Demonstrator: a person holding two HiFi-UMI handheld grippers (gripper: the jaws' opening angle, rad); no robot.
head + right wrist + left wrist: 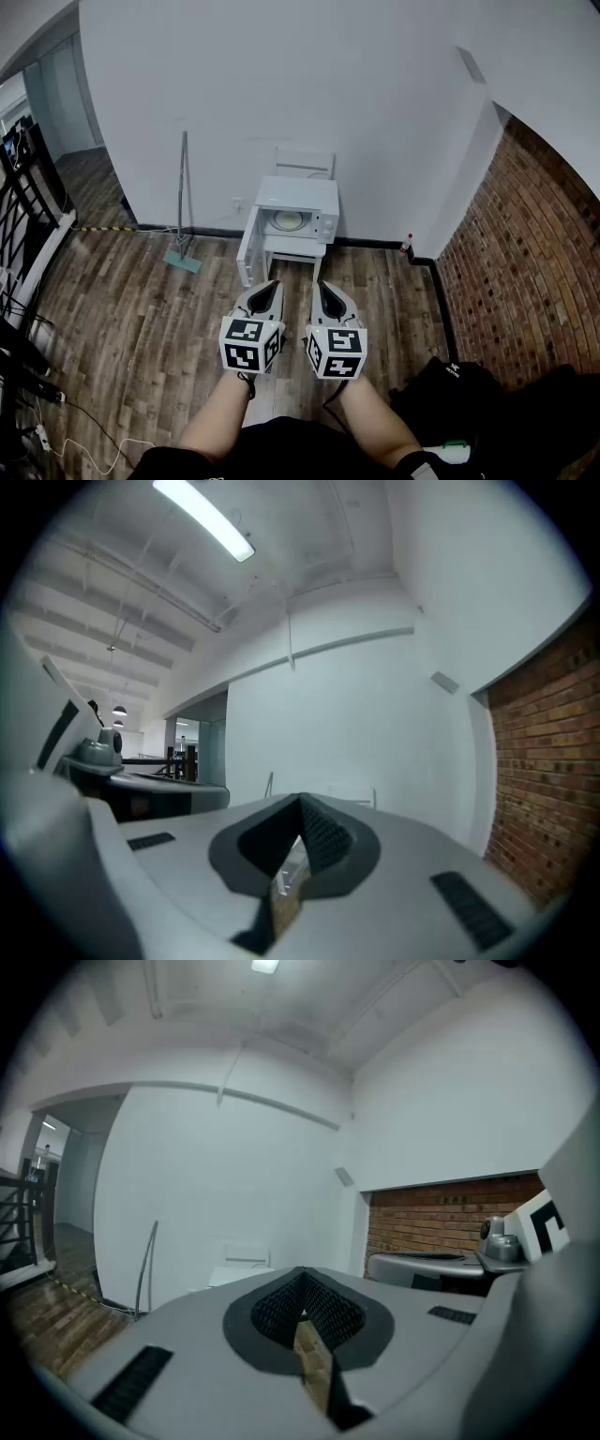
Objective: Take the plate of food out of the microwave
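Note:
In the head view a white microwave point(300, 204) stands on a small white table point(294, 249) against the far wall. Its door point(247, 255) hangs open to the left. Inside lies a pale plate point(286, 220) with yellowish food. My left gripper point(272, 284) and right gripper point(320, 284) are side by side over the wooden floor, well short of the microwave and pointing at it. Both are shut with nothing between the jaws. The left gripper point(302, 1273) in its own view and the right gripper point(302, 802) in its own show jaws meeting at the tip.
A mop point(183, 202) leans on the wall left of the microwave. A white chair point(305, 161) stands behind it. A brick wall point(525, 272) runs along the right, with a small bottle point(407, 245) at its corner. A black bag point(450, 389) lies near my right arm.

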